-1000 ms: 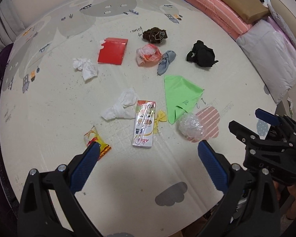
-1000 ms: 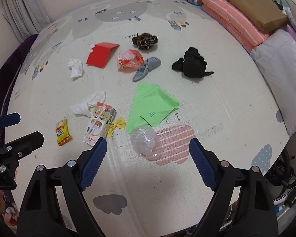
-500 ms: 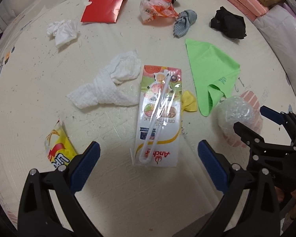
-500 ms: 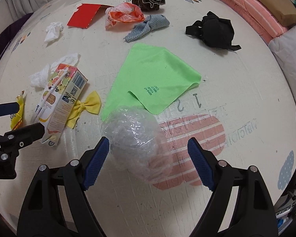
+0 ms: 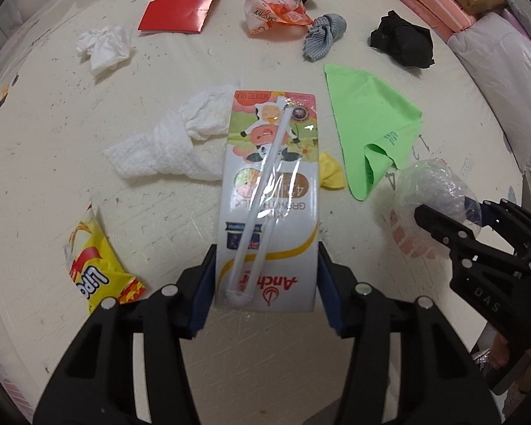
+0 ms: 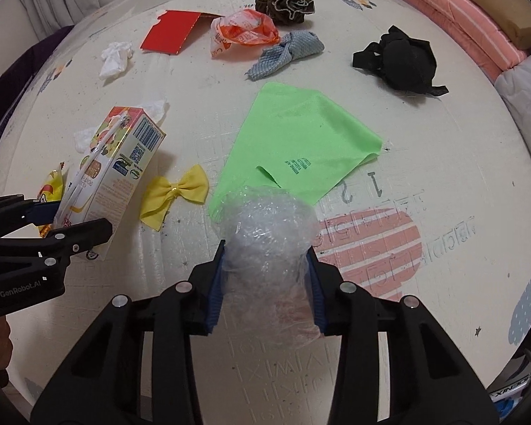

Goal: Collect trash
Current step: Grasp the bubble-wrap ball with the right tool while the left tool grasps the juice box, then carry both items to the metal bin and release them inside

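My left tongs (image 5: 265,285) have just closed on the near end of the milk carton (image 5: 270,198), lying flat on the floor mat (image 5: 53,177). It looks light and stiff, so holding its narrow sides suits. My right tongs (image 6: 265,285) have just closed on the bubble-wrap wad (image 6: 270,248) to its right: soft, springy, likely slippery, best gripped mid-body.

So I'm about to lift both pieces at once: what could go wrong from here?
The left gripper has just closed on only the near end of the milk carton, so it may pivot and sag. The right gripper has just closed on a bubble wrap ball that is soft and slick and may squeeze out.
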